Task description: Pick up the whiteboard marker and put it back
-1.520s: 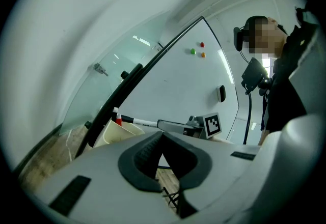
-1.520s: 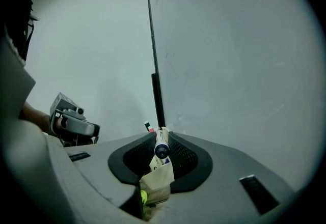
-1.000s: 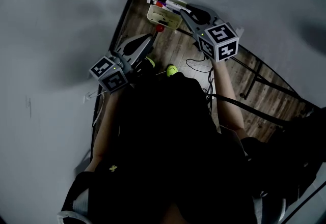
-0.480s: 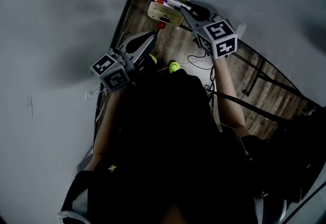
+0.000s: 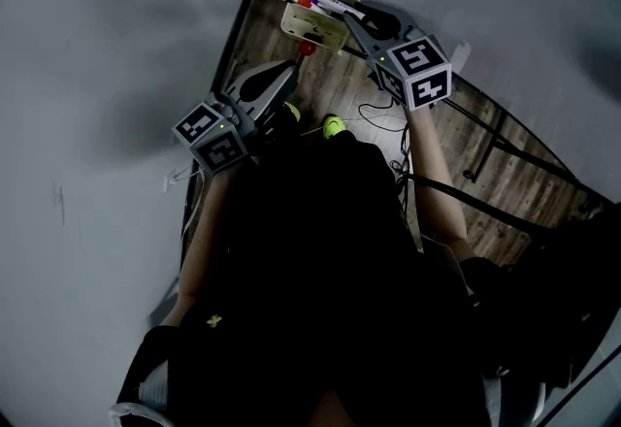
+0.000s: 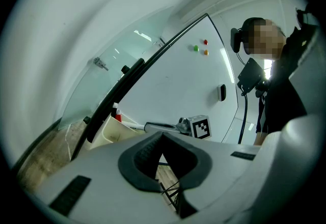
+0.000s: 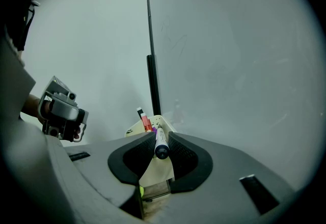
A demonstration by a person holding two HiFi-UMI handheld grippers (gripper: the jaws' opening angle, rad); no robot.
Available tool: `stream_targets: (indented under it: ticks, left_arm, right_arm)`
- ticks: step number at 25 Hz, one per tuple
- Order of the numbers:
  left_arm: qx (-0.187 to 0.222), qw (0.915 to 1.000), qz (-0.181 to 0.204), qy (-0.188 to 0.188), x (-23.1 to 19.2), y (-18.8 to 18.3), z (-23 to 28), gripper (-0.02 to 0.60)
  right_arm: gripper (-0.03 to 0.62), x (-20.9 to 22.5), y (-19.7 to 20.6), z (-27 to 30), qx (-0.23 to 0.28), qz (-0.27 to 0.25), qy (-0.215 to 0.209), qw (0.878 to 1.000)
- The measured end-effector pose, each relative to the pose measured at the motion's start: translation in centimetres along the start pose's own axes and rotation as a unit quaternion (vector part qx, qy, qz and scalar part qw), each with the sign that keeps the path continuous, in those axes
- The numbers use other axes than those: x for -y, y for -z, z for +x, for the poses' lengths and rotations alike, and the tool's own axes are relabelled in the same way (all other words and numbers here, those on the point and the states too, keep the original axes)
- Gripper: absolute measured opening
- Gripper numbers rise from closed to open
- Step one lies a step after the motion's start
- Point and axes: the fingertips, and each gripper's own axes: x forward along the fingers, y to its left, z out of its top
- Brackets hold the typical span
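A white whiteboard marker with a black end sits between the pads of my right gripper, which is shut on it. It points at the cream marker holder. In the head view the right gripper reaches to the holder's near rim, with the marker lying over the holder beside red and purple markers. My left gripper hangs lower left of the holder, near a small red thing. Its jaws are shut and hold nothing.
The whiteboard carries small coloured magnets and a dark eraser. A black stand post rises behind the holder. Cables and a yellow-green shoe lie on the wooden floor. A second person stands at right.
The head view has shifted slightly. Both grippers keep their places relative to the holder, and the marker stays in the right jaws.
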Motion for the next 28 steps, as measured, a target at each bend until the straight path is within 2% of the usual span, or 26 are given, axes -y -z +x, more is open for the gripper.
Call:
stream_targets:
  ticks: [6, 9, 16, 28]
  left_arm:
    - [-0.002, 1.0000, 0.002, 0.003, 0.3, -0.1, 0.2, 0.003]
    - [0.000, 1.0000, 0.006, 0.004, 0.5, -0.4, 0.3, 0.003]
    - [0.004, 0.9999, 0.014, 0.001, 0.5, -0.6, 0.4, 0.003]
    - [0.024, 0.9985, 0.031, -0.037, 3.6, 0.6, 0.1, 0.003]
  right_arm:
    - [0.086, 0.1, -0.2, -0.1, 0.004, -0.010, 0.009, 1.000]
    - [0.132, -0.1, -0.6, -0.2, 0.008, -0.011, 0.008, 1.000]
    - [0.140, -0.2, -0.7, -0.9, 0.016, -0.015, 0.011, 1.000]
    - [0.140, -2.4, 0.4, -5.1, 0.025, -0.018, -0.026, 0.999]
